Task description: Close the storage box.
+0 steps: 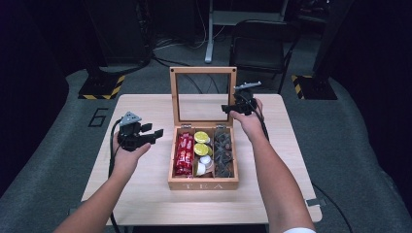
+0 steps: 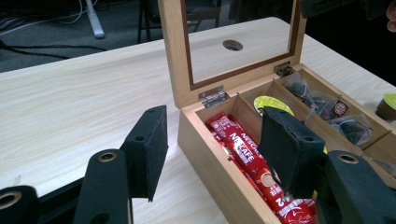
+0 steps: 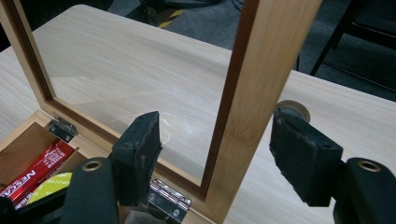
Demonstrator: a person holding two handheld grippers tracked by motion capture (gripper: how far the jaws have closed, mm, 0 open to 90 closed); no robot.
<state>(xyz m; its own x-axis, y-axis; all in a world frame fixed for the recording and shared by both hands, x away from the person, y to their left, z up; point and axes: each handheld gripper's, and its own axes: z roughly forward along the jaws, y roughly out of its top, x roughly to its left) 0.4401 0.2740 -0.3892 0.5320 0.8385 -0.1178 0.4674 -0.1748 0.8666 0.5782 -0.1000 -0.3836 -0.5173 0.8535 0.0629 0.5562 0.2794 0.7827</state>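
Note:
A wooden tea box (image 1: 203,184) stands mid-table, its glass-paned lid (image 1: 174,97) upright. Red Nescafe sachets (image 1: 184,154) fill the left compartment, yellow and white pods (image 1: 201,148) the middle, dark tea bags (image 1: 224,151) the right. My left gripper (image 1: 155,133) hovers open just left of the box; in the left gripper view its jaws (image 2: 215,149) straddle the box's left wall, one jaw over the sachets (image 2: 247,158). My right gripper (image 1: 228,109) is open at the lid's right edge, and in the right gripper view it (image 3: 219,144) straddles the lid's side rail (image 3: 254,93) without touching it.
The light wooden table (image 1: 145,194) has bare room on both sides of the box and a round cable hole (image 2: 232,45) behind the lid. A black chair (image 1: 260,46) and yellow-black striped floor plates (image 1: 102,87) lie beyond the far edge.

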